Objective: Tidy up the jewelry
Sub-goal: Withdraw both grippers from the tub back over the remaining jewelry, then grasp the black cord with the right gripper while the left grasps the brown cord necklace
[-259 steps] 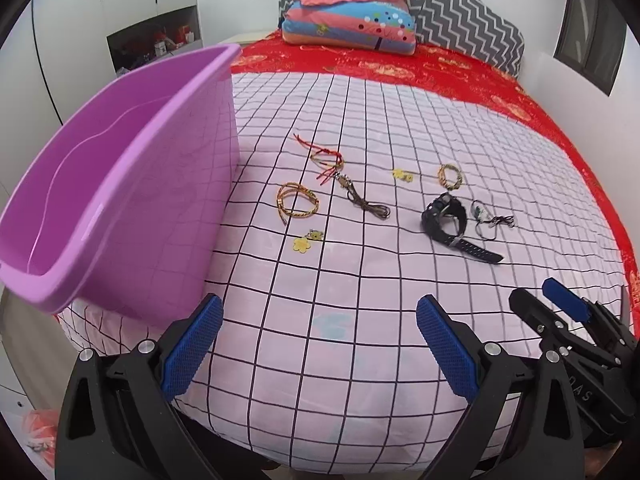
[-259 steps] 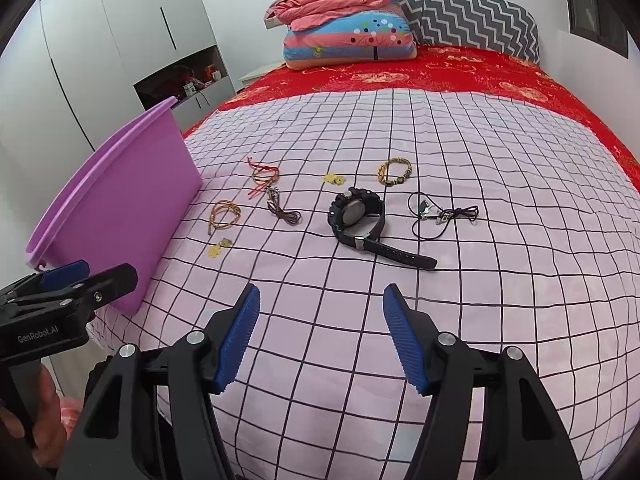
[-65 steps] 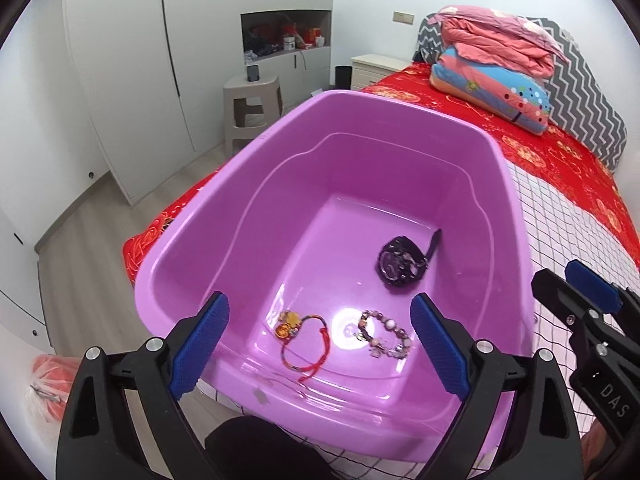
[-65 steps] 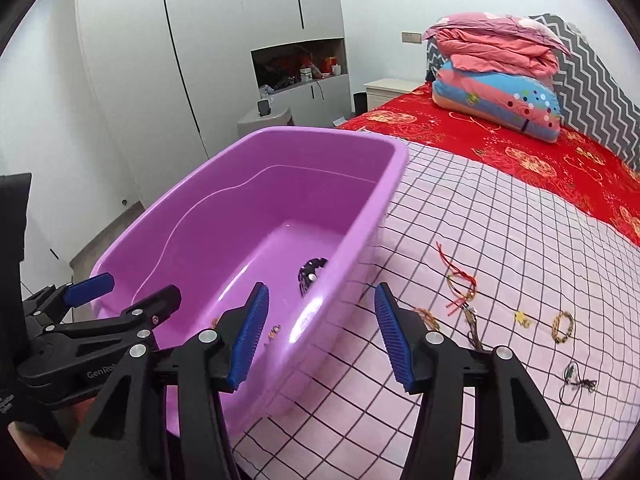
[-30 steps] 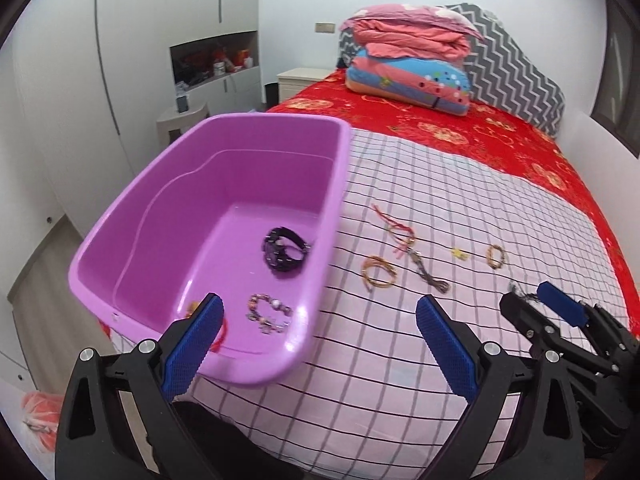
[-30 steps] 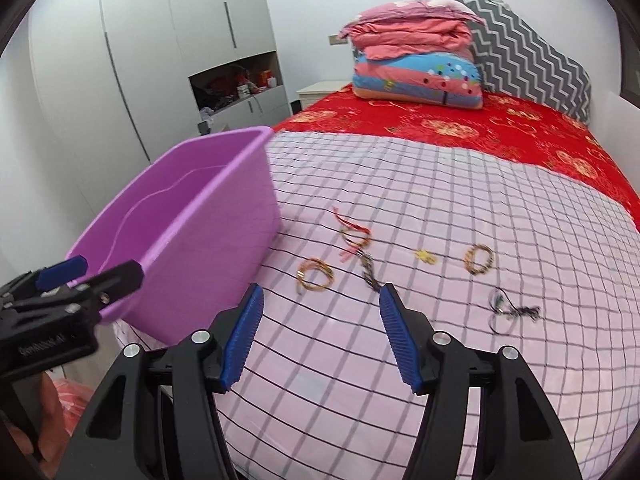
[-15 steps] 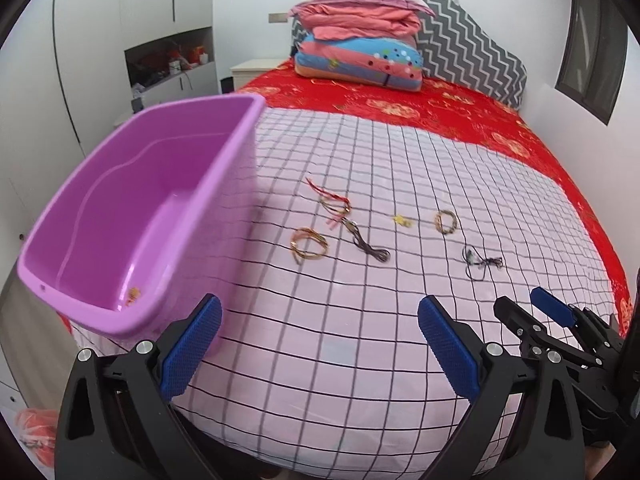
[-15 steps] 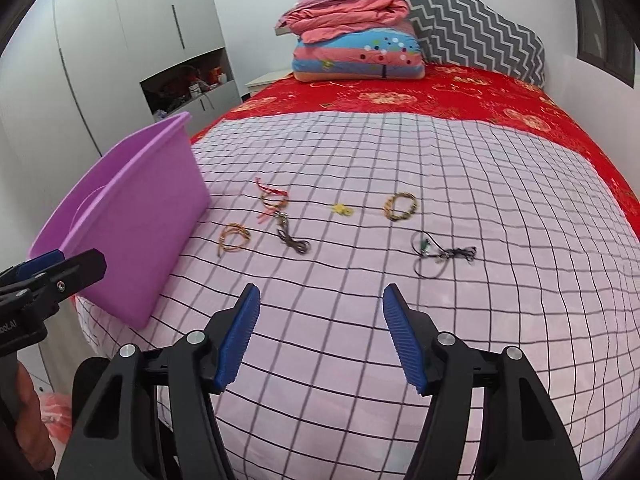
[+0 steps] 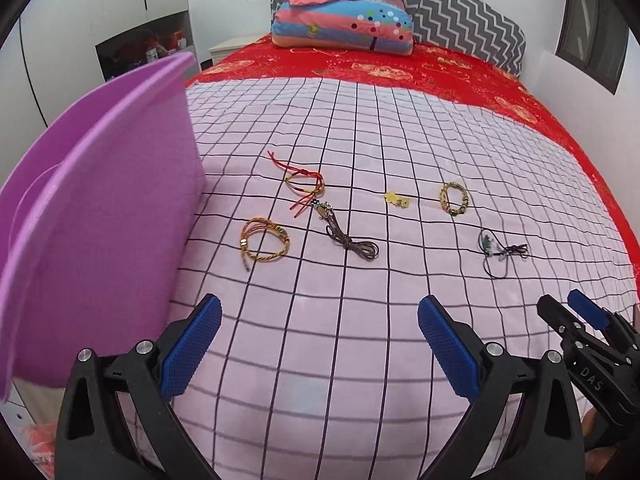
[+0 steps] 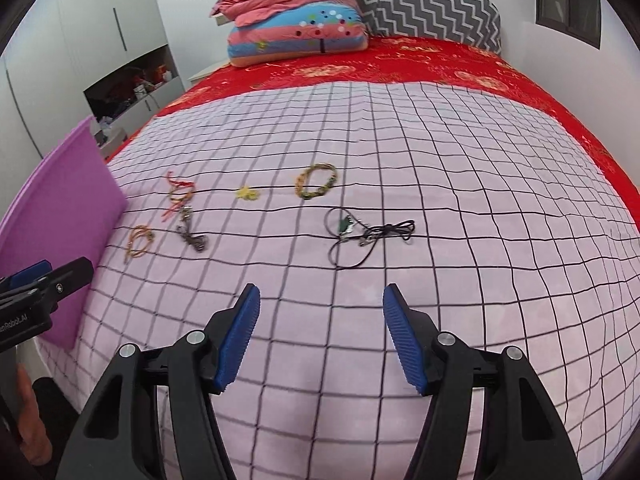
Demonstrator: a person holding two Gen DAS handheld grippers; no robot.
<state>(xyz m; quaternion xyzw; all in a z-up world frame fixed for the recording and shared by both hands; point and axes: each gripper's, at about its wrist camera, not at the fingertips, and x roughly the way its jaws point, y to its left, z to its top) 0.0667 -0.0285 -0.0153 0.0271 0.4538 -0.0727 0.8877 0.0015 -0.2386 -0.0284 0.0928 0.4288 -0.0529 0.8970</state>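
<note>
Several pieces of jewelry lie on the pink checked sheet (image 9: 360,128): an orange braided bracelet (image 9: 264,239), a red string bracelet (image 9: 303,180), a brown cord necklace (image 9: 344,236), a yellow charm (image 9: 396,199), a beaded bracelet (image 9: 454,199) and a black cord necklace (image 9: 500,250). The black cord necklace (image 10: 366,234) lies just ahead of my right gripper (image 10: 320,336). The purple tub (image 9: 92,216) stands at the left. My left gripper (image 9: 318,346) is open and empty above the sheet, near the bed's front edge. My right gripper is open and empty too.
Folded quilts and a zigzag pillow (image 9: 360,12) are stacked at the head of the bed on a red cover (image 9: 400,68). White wardrobes with a cluttered niche (image 10: 132,88) stand at the left. The bed's edge drops off behind the tub.
Both views have swung from over the tub back toward the bed and dropped closer to the sheet. The jewelry appears larger and nearer. Both grippers stay open.
</note>
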